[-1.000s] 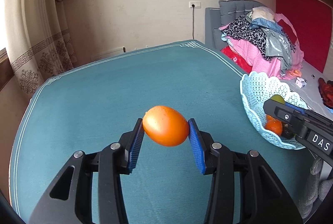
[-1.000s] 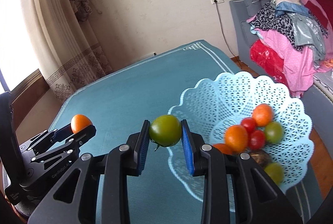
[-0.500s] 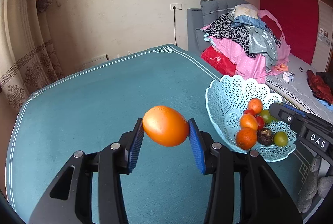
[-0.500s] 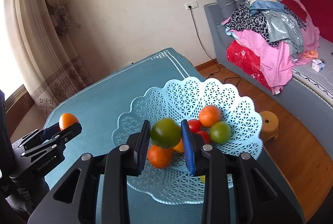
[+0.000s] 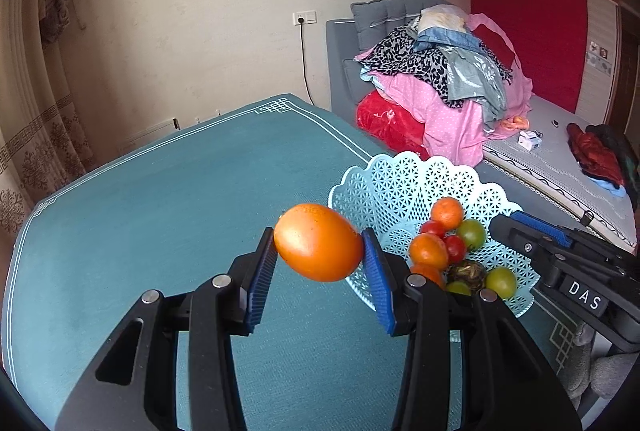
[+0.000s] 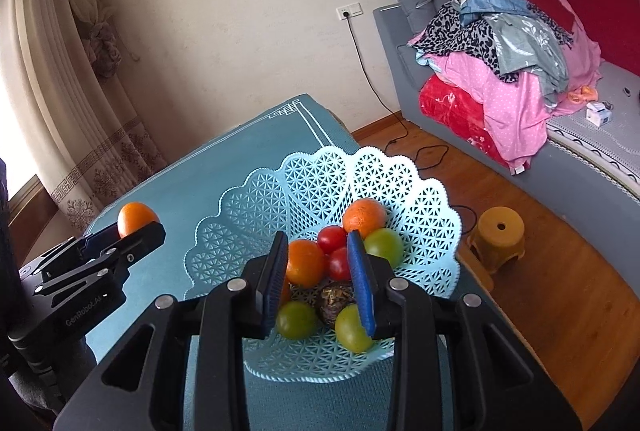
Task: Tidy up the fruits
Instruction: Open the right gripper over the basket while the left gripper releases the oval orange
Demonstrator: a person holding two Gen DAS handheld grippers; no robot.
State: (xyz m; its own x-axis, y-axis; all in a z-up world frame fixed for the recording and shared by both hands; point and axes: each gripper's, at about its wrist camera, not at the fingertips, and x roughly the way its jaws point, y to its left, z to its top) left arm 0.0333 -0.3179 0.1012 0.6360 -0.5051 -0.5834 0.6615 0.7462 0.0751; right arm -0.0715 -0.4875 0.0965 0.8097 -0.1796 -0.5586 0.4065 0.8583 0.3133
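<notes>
My left gripper point(image 5: 319, 251) is shut on a smooth orange fruit point(image 5: 318, 247), held above the teal table just left of the light blue lattice basket point(image 5: 384, 187). The right wrist view shows the same gripper point(image 6: 140, 231) and its fruit point(image 6: 134, 217) at the left. My right gripper point(image 6: 318, 267) hovers over the basket point(image 6: 256, 215), its blue pads a little apart with nothing between them. Below it lie an orange point(image 6: 306, 263), red tomatoes point(image 6: 332, 237), a tangerine point(image 6: 364, 215), green tomatoes point(image 6: 298, 319) and a dark brown fruit point(image 6: 334, 301).
The basket sits at the right edge of the teal-covered table point(image 5: 160, 211). Beyond that edge are a wooden floor, a small yellow stool point(image 6: 498, 235) and a grey sofa piled with clothes point(image 6: 500, 43). Curtains hang at the left.
Both grippers swung right toward the basket. The green tomato that the right gripper held has left its pads and now lies in the basket. The left gripper still holds the orange fruit.
</notes>
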